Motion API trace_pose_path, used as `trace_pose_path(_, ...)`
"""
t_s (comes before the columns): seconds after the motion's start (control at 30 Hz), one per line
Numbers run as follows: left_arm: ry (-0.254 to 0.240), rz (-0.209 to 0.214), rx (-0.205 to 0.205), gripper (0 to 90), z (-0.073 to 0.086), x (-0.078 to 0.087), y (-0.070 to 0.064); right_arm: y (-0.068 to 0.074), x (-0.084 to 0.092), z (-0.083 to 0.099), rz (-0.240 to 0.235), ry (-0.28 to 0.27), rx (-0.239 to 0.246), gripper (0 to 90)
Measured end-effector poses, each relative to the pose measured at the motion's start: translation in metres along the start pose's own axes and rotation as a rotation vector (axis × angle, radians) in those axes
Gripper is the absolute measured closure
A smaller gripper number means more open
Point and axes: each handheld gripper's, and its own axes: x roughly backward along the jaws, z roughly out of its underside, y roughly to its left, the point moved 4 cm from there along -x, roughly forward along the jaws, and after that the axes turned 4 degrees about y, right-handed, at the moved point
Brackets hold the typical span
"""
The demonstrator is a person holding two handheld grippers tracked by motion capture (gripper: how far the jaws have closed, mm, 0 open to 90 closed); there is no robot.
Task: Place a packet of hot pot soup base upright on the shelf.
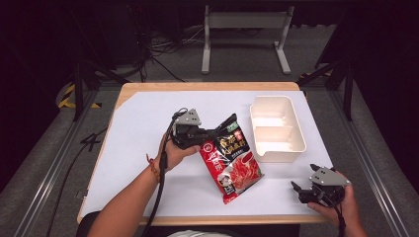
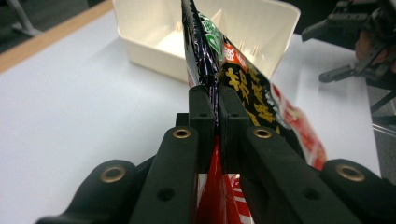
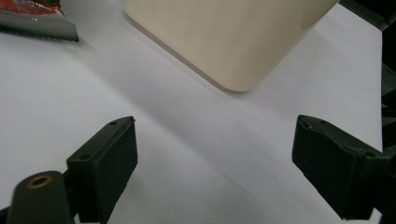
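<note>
The red packet hangs tilted over the middle of the table, its black upper corner pinched in the left gripper and its lower end down near the front edge; whether that end touches the white surface cannot be told from the high view. The left gripper view shows what the high view cannot: the two black jaws pressed together on the packet's thin sealed edge, with the printed face running away to the right and red film showing beneath the left gripper.

Just beyond the packet, toward the right side of the table, stands a cream bin with a divider across its inside, close beside the packet's upper part. The left gripper view has the bin straight ahead, partly hidden behind the raised packet.

The right gripper sits at the front right corner, well apart from the packet, jaws spread wide with nothing between them. In its own view the right gripper looks over bare table at the bin's rounded corner, with the packet's serrated end at the top left.
</note>
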Motion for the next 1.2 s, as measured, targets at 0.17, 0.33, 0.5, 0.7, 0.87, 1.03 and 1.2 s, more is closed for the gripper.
trace_pose_path(0.17,-0.04,0.015,-0.005,86.7,-0.013,0.01,-0.008,0.0,0.0,0.0,-0.002,-0.001,0.0,13.8)
trace_pose_path(0.33,-0.071,0.026,-0.02,86.9,-0.03,0.017,-0.016,0.0,0.0,0.0,-0.002,-0.003,-0.005,13.8)
trace_pose_path(0.5,-0.106,0.049,-0.008,87.1,-0.04,0.019,-0.023,0.0,0.0,0.0,0.001,-0.001,-0.002,13.8)
trace_pose_path(0.7,-0.115,0.04,-0.026,87.6,-0.054,0.02,-0.027,0.0,0.0,0.0,-0.001,-0.001,-0.006,13.9)
trace_pose_path(0.87,-0.115,0.011,-0.03,87.8,-0.062,0.018,-0.02,-0.001,0.001,0.0,0.0,-0.005,-0.005,13.8)
trace_pose_path(1.03,-0.129,0.006,-0.007,87.8,-0.07,0.016,-0.01,-0.001,0.001,0.0,-0.001,-0.008,-0.004,13.8)
trace_pose_path(1.2,-0.146,-0.003,-0.003,87.8,-0.082,0.013,-0.002,-0.002,0.001,0.0,0.0,-0.013,-0.005,13.8)
